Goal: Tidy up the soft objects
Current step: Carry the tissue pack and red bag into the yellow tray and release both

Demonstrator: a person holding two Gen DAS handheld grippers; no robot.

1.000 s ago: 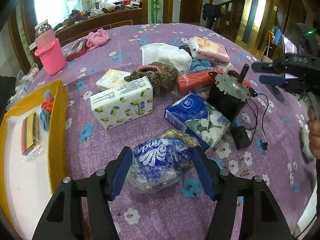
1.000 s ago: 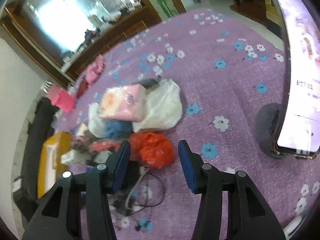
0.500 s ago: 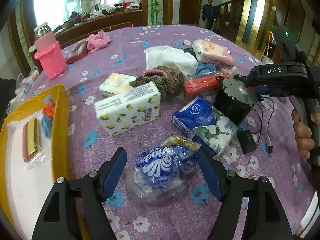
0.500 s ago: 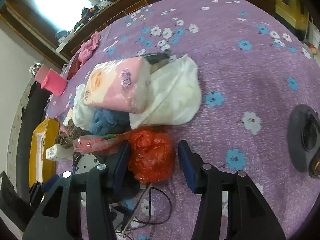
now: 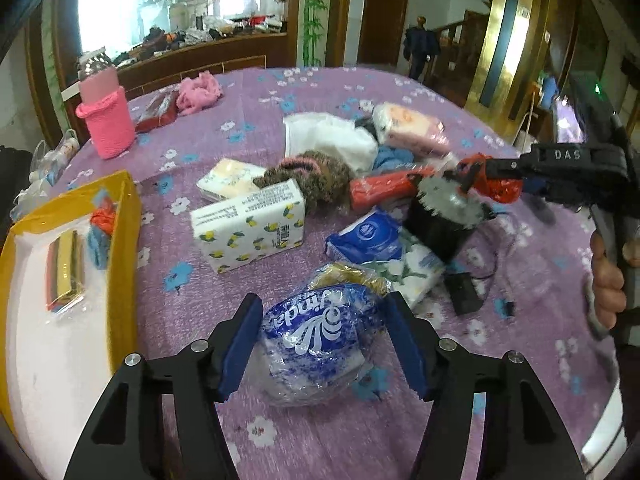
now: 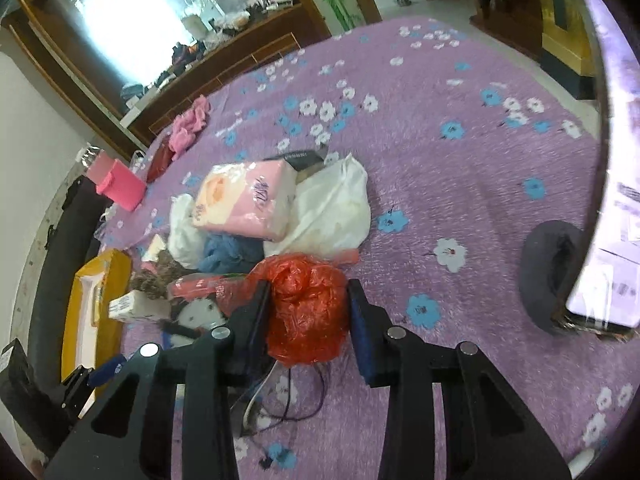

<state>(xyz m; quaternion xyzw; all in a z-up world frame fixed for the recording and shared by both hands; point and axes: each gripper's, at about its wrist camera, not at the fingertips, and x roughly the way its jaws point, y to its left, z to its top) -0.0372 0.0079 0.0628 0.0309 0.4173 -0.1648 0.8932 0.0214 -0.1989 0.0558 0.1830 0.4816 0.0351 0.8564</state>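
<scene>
Blue-printed tissue pack point(image 5: 316, 336) lies lengthwise between the left hand-held gripper point(image 5: 320, 344), whose jaws, just closing, now touch it; the right hand-held gripper point(image 6: 308, 316), also closing, pinches the red bag point(image 6: 306, 304).

Table cover: we see a purple cloth point(image 5: 400, 92) printed with white and blue flowers, spread over the whole work surface.
Far side: we make out a dark wooden counter point(image 5: 208, 58) piled with clutter, below a large, brightly lit window point(image 5: 160, 4).
Walls: white, with a bamboo motif point(image 5: 310, 12) on a panel.
Doors: we note a brown wooden door point(image 5: 384, 20).
Right: a gold-trimmed pillar point(image 5: 504, 32).
</scene>
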